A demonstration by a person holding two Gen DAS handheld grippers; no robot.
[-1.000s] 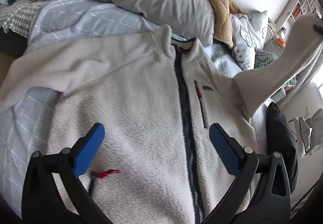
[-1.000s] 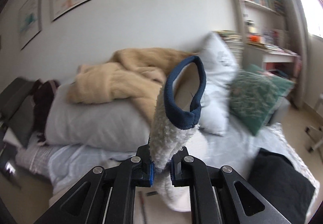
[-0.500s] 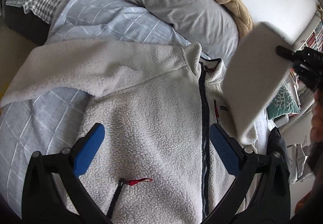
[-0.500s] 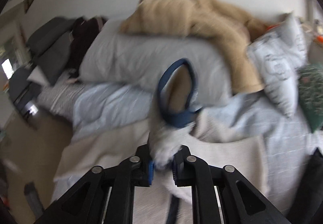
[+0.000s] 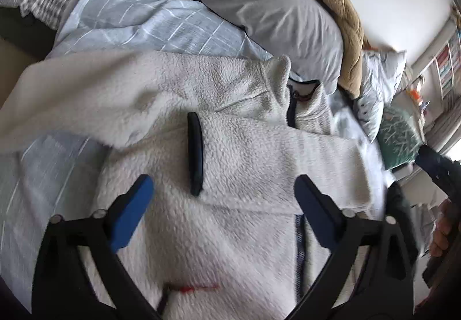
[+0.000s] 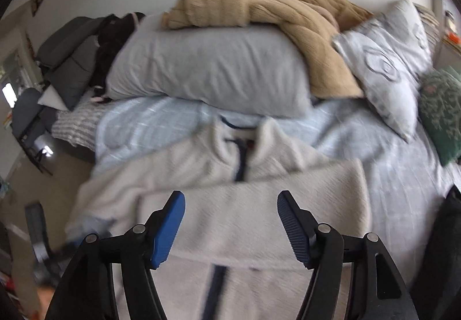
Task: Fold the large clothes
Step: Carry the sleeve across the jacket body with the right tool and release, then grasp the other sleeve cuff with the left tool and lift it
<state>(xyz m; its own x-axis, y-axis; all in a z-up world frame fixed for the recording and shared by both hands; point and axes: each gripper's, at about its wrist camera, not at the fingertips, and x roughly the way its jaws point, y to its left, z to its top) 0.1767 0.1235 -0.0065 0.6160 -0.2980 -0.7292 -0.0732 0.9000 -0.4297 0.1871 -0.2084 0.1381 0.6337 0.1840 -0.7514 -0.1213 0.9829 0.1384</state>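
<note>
The right tool [image 6: 230, 222] now gapes wide and holds nothing; half a second ago it pinched the navy-trimmed cuff. The left tool [image 5: 223, 204] hovers wide open, empty. Beneath both, the cream fleece zip jacket [image 5: 236, 233] lies on the pale blue checked bed cover [image 5: 149, 23], its right sleeve [image 6: 259, 210] now folded flat across the chest. Only the left view shows the dark cuff [image 5: 195, 157], at 12 o'clock. Beyond lies a grey pillow [image 6: 207, 66], a tan knitted blanket [image 6: 273, 9] on top.
</note>
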